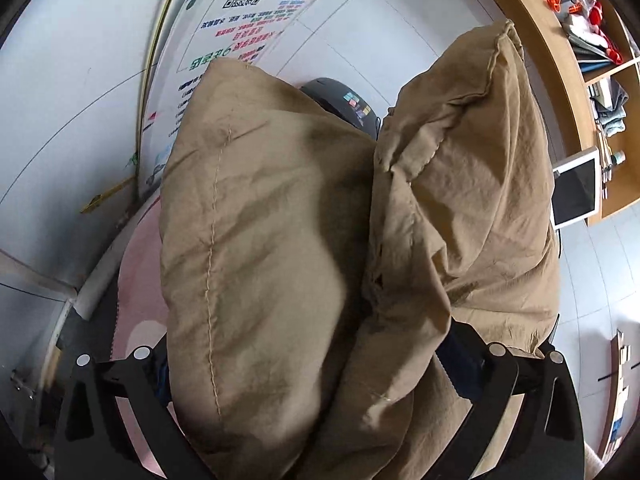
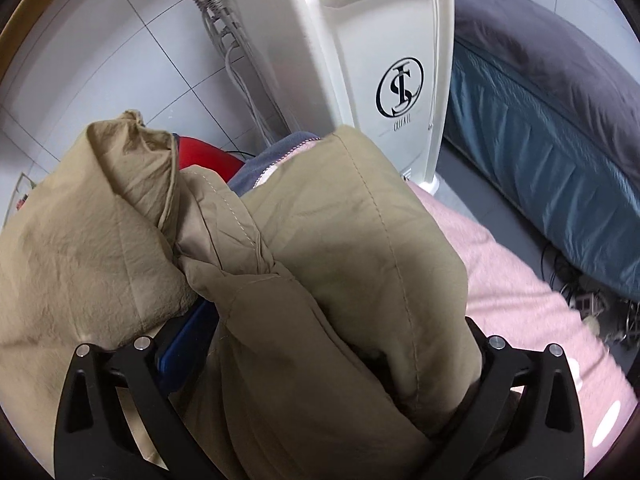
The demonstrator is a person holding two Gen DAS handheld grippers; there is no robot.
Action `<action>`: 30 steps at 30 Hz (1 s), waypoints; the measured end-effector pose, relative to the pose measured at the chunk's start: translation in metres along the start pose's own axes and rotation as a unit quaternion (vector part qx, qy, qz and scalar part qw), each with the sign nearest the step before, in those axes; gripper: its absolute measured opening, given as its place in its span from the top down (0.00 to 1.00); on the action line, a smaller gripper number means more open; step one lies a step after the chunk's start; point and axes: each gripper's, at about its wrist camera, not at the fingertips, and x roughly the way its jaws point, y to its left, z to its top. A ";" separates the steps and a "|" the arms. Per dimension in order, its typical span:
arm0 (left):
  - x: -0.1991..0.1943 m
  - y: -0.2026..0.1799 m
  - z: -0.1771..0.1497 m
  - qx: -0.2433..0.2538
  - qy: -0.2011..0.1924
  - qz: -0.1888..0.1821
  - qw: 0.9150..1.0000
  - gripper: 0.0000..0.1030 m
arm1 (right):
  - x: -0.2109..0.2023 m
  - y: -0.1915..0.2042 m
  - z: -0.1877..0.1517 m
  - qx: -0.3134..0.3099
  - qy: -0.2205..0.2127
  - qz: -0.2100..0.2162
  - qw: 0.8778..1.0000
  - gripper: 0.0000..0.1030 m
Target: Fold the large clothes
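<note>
Your left gripper [image 1: 316, 344] stands with its jaws spread as wide as they go, and the tan garment [image 1: 280, 220] lies bunched between them in two puffy lobes. Whether the pads press on the cloth you cannot tell, since the fabric hides the fingertips. Your right gripper [image 2: 320, 344] is spread just as wide, with the same tan garment [image 2: 320, 260] piled between its jaws and spilling past the left one; one blue pad [image 2: 180, 344] shows on the left side, lying against the cloth.

Only the left view shows the white wall poster [image 1: 248, 12] with its square code and coloured text, a wooden shelf unit [image 1: 560, 60] crammed with odds and ends, a tablet [image 1: 576, 188] leaning at its foot, and a dark rounded object [image 1: 340, 100] behind the garment. Only the right view shows a white floor-standing machine [image 2: 380, 60] with a round logo and dangling cables, a dark bed [image 2: 540, 100] with a blue side, and something red [image 2: 204, 156] behind the cloth.

The garment sits on a pink surface [image 2: 512, 280], seen in both views, over pale floor tiles [image 1: 600, 280].
</note>
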 end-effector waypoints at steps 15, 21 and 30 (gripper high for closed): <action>-0.087 -0.014 0.037 0.069 -0.039 0.083 0.993 0.06 | -0.072 -0.064 0.007 0.172 -0.013 0.095 0.980 0.04; -0.127 -0.062 0.035 0.215 -0.075 0.230 0.946 0.06 | -0.143 -0.085 -0.003 0.199 -0.007 0.120 0.973 0.04; -0.123 -0.153 -0.067 0.348 0.025 0.188 0.918 0.06 | -0.240 0.030 -0.112 -0.086 0.026 0.041 0.995 0.04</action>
